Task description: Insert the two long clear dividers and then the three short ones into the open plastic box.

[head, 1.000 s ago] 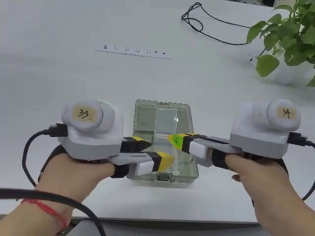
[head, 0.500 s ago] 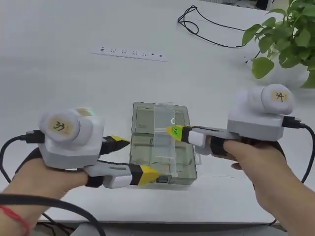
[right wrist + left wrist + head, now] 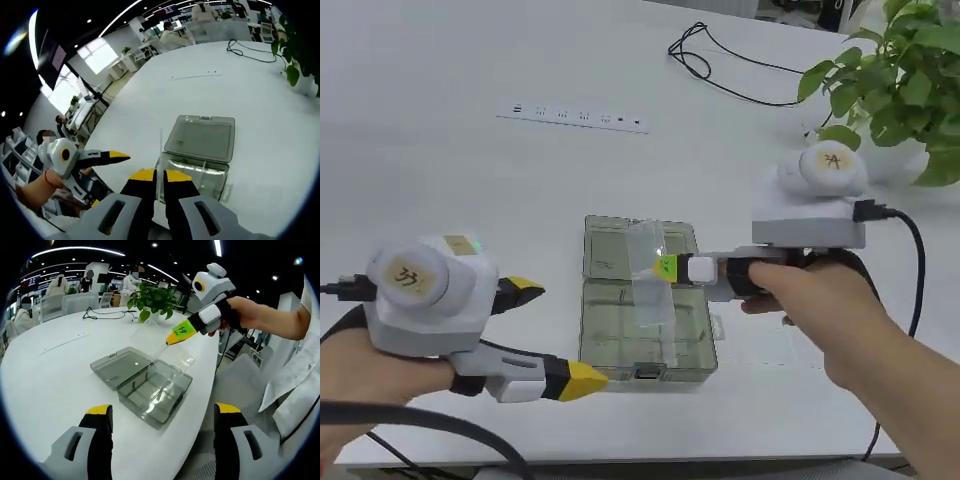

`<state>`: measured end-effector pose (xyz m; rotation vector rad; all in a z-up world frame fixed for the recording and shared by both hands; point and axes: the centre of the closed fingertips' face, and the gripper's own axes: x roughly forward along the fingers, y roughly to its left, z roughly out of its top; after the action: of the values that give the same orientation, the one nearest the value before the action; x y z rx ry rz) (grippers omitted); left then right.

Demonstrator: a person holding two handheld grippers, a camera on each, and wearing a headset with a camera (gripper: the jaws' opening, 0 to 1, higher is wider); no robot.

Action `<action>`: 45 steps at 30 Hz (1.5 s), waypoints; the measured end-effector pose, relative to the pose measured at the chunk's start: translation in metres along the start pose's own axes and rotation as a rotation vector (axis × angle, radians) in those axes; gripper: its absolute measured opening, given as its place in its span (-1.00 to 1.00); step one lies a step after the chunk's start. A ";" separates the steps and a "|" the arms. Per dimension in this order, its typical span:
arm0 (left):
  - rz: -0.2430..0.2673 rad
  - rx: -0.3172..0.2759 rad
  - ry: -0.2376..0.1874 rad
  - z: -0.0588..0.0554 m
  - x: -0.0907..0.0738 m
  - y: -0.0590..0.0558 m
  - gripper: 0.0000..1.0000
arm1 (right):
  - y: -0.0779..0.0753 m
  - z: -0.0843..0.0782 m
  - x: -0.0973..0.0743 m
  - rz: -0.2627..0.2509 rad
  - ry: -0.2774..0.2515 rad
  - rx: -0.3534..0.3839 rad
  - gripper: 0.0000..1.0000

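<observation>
Your left tool (image 3: pixel 555 333) has pulled back off the box (image 3: pixel 588 322) toward its left side, and its jaws are wide apart with nothing in them. Your right tool (image 3: pixel 665 267) has risen, clamped on a clear divider (image 3: pixel 650 295) that hangs tilted over the box. You can't tell if its lower edge touches. The box sits on the white table (image 3: pixel 470 180), with the lid (image 3: pixel 620 245) lying flat behind the base. The right gripper view shows the divider edge-on between the jaws.
</observation>
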<state>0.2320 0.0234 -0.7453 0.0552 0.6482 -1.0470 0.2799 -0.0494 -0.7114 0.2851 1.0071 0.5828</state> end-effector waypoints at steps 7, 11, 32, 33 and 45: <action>-0.038 0.046 0.004 -0.005 0.002 -0.001 0.84 | -0.017 0.002 0.008 -0.076 0.054 0.090 -0.87; -0.056 0.069 0.012 -0.007 0.002 -0.003 0.91 | -0.020 -0.006 0.015 -0.097 0.096 0.125 -0.87; -0.082 0.052 -0.019 -0.010 0.005 0.005 0.91 | -0.037 -0.031 0.048 -0.190 0.181 0.191 -0.87; -0.082 0.051 -0.020 -0.010 0.005 0.005 0.91 | -0.036 -0.032 0.048 -0.191 0.183 0.192 -0.87; -0.082 0.029 -0.026 -0.011 0.007 0.007 0.89 | -0.040 -0.042 0.055 -0.210 0.205 0.184 -0.87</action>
<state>0.2352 0.0254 -0.7595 0.0401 0.6160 -1.1349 0.2786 -0.0515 -0.7908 0.2820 1.2746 0.3331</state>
